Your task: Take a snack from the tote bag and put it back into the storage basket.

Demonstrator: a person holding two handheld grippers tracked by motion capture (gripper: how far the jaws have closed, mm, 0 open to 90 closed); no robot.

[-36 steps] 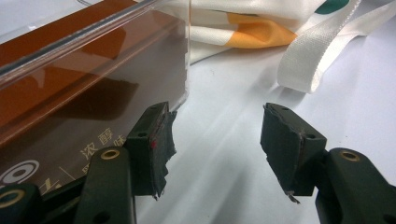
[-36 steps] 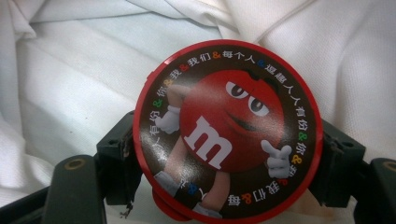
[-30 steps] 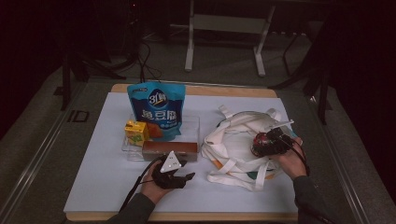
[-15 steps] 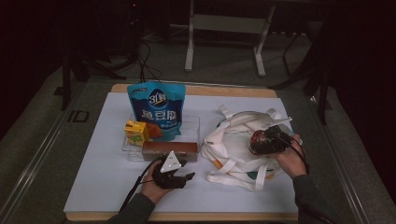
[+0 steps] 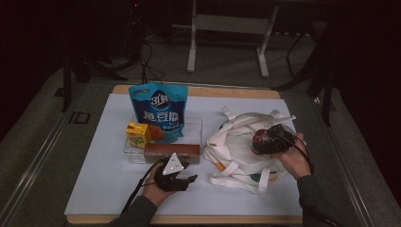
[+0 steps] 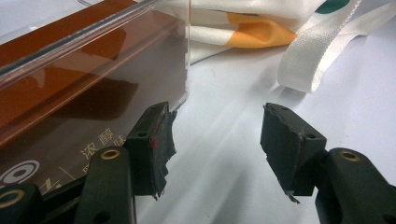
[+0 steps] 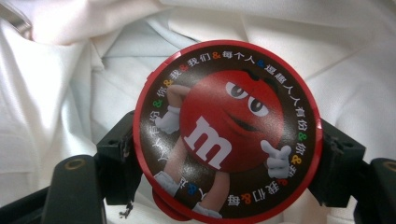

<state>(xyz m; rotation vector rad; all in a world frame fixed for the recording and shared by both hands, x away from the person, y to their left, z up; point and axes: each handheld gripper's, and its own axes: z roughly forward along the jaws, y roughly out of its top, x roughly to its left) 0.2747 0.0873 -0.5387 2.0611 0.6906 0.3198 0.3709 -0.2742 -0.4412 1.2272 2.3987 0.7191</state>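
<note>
While the left side of the table sits quiet, the right side carries the action:

Just changed: the right gripper [image 5: 265,141] sits a little higher and farther toward 11 o'clock over the white tote bag [image 5: 236,151] than it did a second ago, and the round candy tin [image 5: 261,140] has come along with it. The left gripper [image 5: 182,182] has not shifted.

Meaning for the job: by my reading, the tin is being carried at the bag's mouth, either going in or coming out; which of the two I cannot tell from this moment.

Right gripper: clamped on the candy tin [image 7: 227,130], one black jaw at the tin's 9 o'clock edge and the other at its 3 o'clock edge, the printed lid facing the camera.

Tin's place: above the white cloth of the bag [image 7: 70,79], on the table's right half, held clear of the folds as far as I can judge.

Left gripper: jaws apart [image 6: 217,149], gripping nothing; the near pad rests just beside the corner of the clear tray [image 6: 184,56] that holds the brown box [image 6: 60,84].

Left side goods: blue snack pouch [image 5: 158,111] at 12 o'clock of that tray, yellow juice carton [image 5: 137,134] at the tray's 9 o'clock end.
</note>
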